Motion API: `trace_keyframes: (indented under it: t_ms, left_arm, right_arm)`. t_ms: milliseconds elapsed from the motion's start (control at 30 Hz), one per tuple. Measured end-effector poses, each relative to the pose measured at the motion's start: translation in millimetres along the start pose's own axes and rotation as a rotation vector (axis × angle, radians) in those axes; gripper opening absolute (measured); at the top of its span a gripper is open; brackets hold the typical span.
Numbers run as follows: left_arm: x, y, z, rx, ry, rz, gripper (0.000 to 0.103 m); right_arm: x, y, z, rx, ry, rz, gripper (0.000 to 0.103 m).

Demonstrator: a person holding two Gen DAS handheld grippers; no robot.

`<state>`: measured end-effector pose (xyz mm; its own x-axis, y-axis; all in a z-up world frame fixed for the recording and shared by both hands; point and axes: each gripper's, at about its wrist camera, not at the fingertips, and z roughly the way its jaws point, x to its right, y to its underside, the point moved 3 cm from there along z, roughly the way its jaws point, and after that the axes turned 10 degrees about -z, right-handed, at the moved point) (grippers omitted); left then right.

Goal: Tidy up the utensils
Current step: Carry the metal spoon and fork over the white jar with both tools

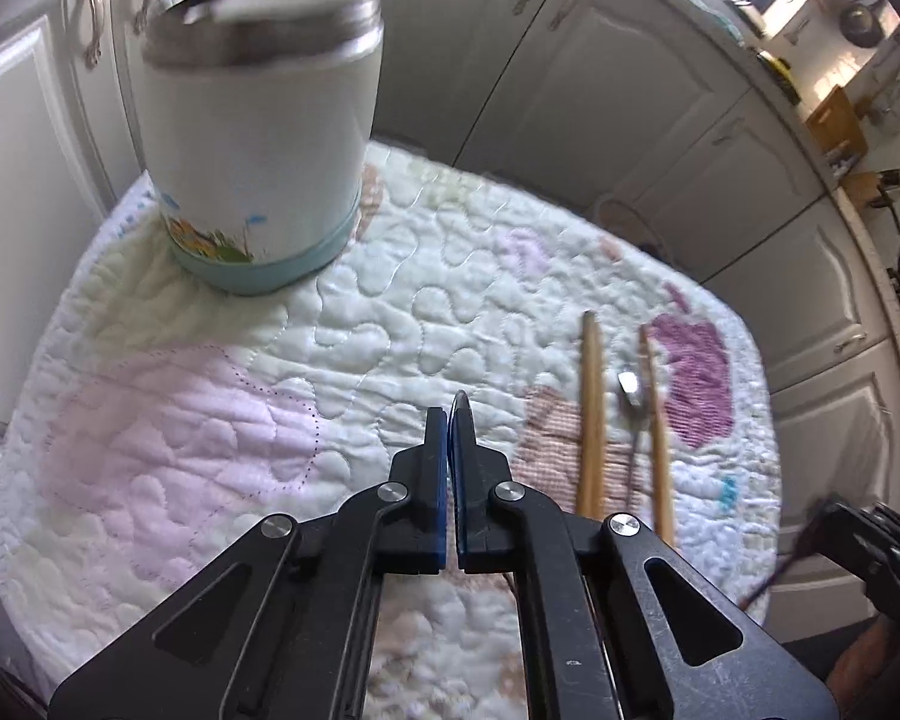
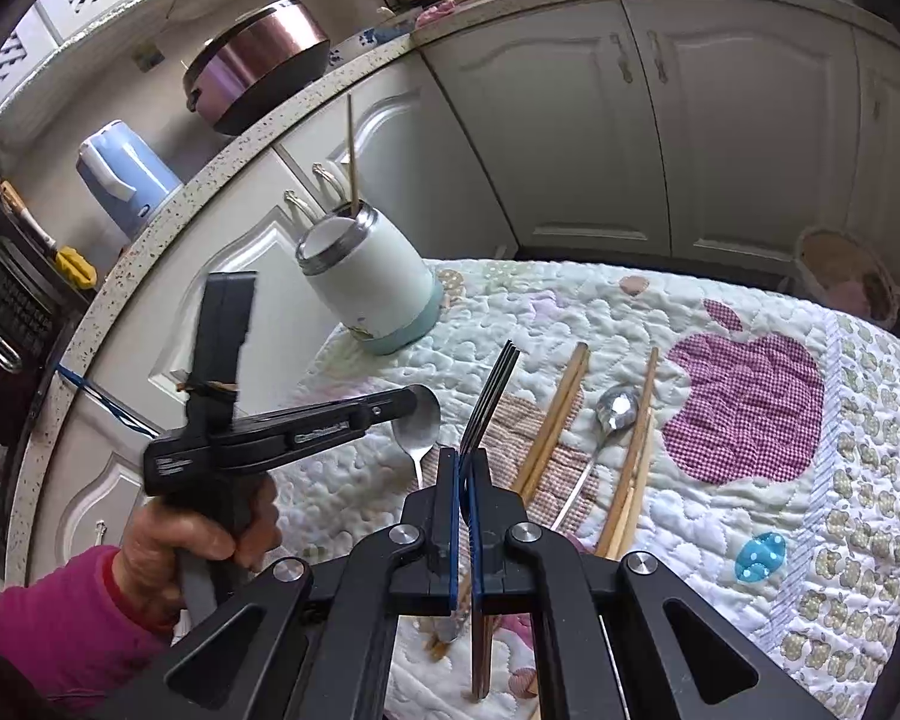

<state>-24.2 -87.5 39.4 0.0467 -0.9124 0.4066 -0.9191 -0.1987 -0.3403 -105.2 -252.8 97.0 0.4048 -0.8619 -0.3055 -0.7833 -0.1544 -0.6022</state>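
Observation:
A white cup (image 1: 258,138) with a steel rim and pale blue base stands at the far left of the quilted mat; in the right wrist view the cup (image 2: 372,282) holds one chopstick (image 2: 350,150). My left gripper (image 1: 449,420) is shut on a steel spoon (image 2: 419,420), whose tip (image 1: 461,402) shows edge-on between the pads. My right gripper (image 2: 463,462) is shut on a fork (image 2: 493,396), tines pointing away. Wooden chopsticks (image 1: 591,408) (image 2: 555,420) and a second spoon (image 1: 630,396) (image 2: 612,411) lie on the mat.
The quilted mat (image 2: 750,396) with a purple apple patch covers the table. White cabinets (image 2: 570,138) stand behind. The counter holds a rice cooker (image 2: 258,60) and a blue kettle (image 2: 126,174). A wicker basket (image 2: 846,276) sits on the floor at the right.

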Motion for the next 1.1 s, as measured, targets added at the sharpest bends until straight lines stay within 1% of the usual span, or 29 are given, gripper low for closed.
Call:
trace_keyframes:
  t_ms: [133, 300, 400, 567, 733, 800, 900, 1100]
  left_arm:
    - [4.4, -7.8, -39.6, 0.067, 0.023, 0.030, 0.000]
    - [8.7, -18.9, -78.6, 0.134, 0.017, 0.071, 0.000]
    - [8.6, -25.9, -96.5, 0.169, -0.001, 0.083, 0.000]
    - [4.6, -40.0, -127.0, 0.212, -0.007, 0.079, 0.000]
    - [0.5, -68.4, -164.9, 0.284, -0.010, 0.067, 0.000]
    - [-1.0, -82.5, -177.9, 0.314, -0.019, 0.065, 0.000]
    - [-6.5, -102.7, -189.6, 0.344, -0.032, 0.050, 0.000]
    - [-22.9, -153.6, -203.1, 0.418, -0.104, 0.015, 0.000]
  right_arm:
    - [-12.0, -10.4, -6.8, 0.019, 0.000, -0.041, 0.002]
    - [-25.9, -25.2, -13.5, 0.042, 0.004, -0.089, 0.002]
    - [-34.8, -36.7, -16.7, 0.054, 0.008, -0.119, 0.002]
    - [-49.8, -62.9, -25.8, 0.082, 0.015, -0.166, 0.002]
    - [-66.9, -97.2, -32.7, 0.120, 0.025, -0.207, 0.002]
    - [-76.6, -117.6, -35.3, 0.142, 0.027, -0.230, 0.002]
    - [-87.8, -143.6, -35.4, 0.163, 0.035, -0.252, 0.002]
    - [-104.0, -199.2, -30.2, 0.218, 0.048, -0.271, 0.002]
